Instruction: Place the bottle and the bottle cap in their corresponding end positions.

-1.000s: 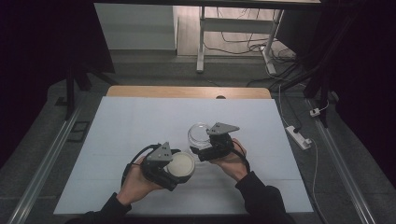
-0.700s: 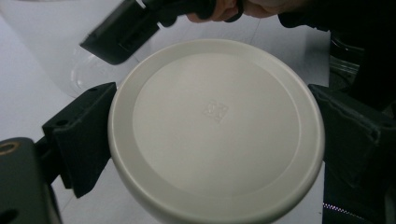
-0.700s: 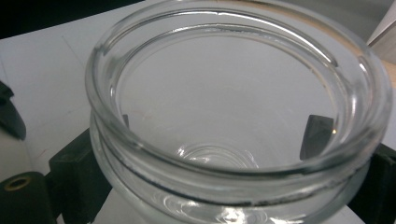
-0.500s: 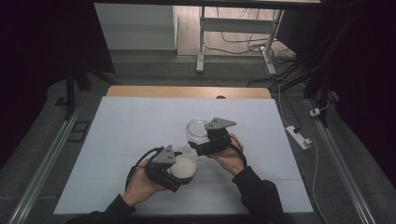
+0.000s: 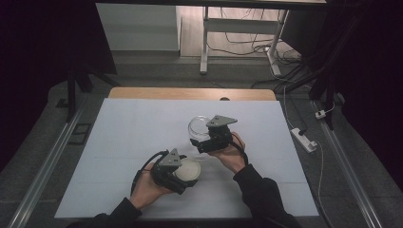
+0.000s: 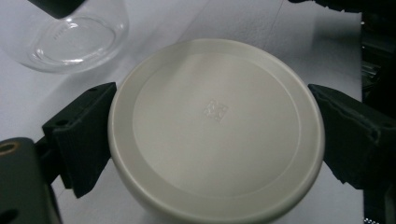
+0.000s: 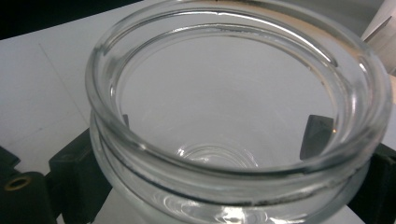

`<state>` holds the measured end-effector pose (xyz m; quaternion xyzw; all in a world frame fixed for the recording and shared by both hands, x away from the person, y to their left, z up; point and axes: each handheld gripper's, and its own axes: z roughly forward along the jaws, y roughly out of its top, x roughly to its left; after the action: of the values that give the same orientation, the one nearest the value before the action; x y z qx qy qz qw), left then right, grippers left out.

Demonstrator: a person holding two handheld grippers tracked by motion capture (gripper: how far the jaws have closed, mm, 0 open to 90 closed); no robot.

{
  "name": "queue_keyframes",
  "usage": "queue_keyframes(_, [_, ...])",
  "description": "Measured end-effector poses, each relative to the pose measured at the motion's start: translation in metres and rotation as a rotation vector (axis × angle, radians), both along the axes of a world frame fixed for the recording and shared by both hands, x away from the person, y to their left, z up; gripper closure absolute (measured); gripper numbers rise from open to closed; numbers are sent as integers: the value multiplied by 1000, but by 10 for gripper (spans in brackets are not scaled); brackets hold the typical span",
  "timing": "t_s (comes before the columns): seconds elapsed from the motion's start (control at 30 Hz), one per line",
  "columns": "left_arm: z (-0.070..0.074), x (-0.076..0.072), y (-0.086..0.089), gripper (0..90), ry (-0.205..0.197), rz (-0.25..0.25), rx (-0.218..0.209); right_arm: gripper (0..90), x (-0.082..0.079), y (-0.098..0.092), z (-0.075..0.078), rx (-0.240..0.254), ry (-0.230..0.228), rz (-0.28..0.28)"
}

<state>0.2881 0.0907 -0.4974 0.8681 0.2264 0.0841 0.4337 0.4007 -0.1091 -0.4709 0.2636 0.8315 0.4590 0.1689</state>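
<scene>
The left gripper [image 5: 183,172] grasps the round cream plastic lid [image 6: 216,128], near-left of the clear glass jar [image 7: 238,116] clamped in the right gripper [image 5: 202,142].

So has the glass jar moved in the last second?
Yes, slightly. The glass jar, clamped in the right gripper, has shifted toward the table's wooden far edge.

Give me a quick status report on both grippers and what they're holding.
Left gripper shut on white lid. Right gripper shut on glass jar, mouth open, empty. Jar and lid apart above the white table; nothing between them.
</scene>
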Motion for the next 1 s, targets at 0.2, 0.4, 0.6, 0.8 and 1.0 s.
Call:
queue_keyframes(0.2, [-7, 5, -4, 78, 8, 7, -1, 65, 11, 4, -4, -16, -8, -18])
queue_keyframes(0.4, [-13, 10, -7, 79, 11, 14, 6, 65, 20, 7, -7, -22, -6, -29])
queue_keyframes(0.6, [-19, 15, -13, 79, 11, 14, 11, 65, 27, 13, -9, -22, -5, -29])
queue_keyframes(0.8, [-23, 20, -15, 79, 14, 19, 16, 65, 34, 20, -11, -18, -8, -34])
queue_keyframes(1.0, [-29, 25, -18, 79, 3, 24, 36, 65, 42, 25, -13, -19, -10, -35])
